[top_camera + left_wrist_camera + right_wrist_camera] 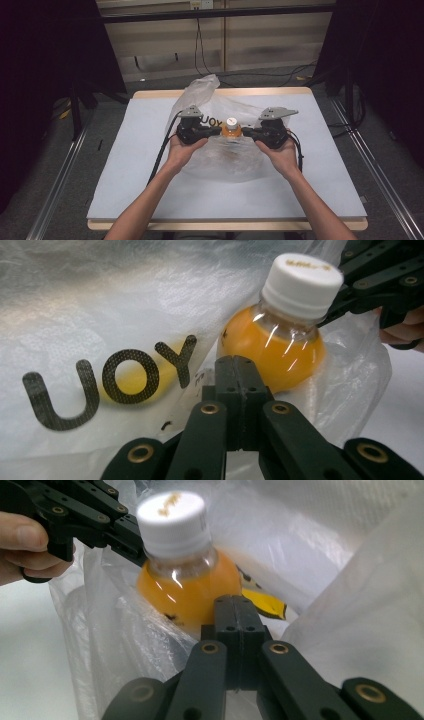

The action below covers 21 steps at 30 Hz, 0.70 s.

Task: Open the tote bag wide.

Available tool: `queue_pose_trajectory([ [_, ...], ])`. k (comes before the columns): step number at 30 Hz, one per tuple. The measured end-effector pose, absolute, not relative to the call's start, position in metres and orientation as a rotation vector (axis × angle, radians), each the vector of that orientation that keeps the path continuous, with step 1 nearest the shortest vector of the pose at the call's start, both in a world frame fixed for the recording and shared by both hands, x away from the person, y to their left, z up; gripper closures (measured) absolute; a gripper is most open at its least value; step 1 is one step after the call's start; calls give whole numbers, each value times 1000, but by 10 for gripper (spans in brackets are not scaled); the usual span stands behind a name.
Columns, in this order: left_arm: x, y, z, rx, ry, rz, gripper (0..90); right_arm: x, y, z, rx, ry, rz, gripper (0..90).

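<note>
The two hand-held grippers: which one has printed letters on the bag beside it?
The left hand-held gripper; black letters on the plastic bag sit beside it, none by the right hand-held gripper.

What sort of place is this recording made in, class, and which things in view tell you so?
Probably a lab or recording workspace, not a home: a bare padded table framed by metal rails, dark curtains at both sides, and loose cables running across the floor behind.

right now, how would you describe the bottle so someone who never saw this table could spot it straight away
Start at the pale table and find the crumpled clear plastic bag lying in its middle. The bottle stands in the bag between the left gripper and the right gripper. It is small and round-bodied, full of orange liquid, with a white screw cap, the one bright colour there.
</note>
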<state>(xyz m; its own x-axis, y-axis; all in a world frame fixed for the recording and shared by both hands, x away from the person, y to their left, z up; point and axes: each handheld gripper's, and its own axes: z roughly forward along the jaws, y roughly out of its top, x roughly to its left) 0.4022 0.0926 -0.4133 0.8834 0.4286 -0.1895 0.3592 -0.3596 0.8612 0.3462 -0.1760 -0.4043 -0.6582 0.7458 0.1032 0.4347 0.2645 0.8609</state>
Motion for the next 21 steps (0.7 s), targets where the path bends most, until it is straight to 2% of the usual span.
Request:
queue_pose_trajectory([
  [14, 396, 95, -441, 2021, 593, 35, 900, 343, -176, -450, 1089, 2313, 1336, 900],
  [21, 395, 96, -467, 2085, 628, -19, 900, 340, -175, -468, 1125, 2363, 1266, 900],
])
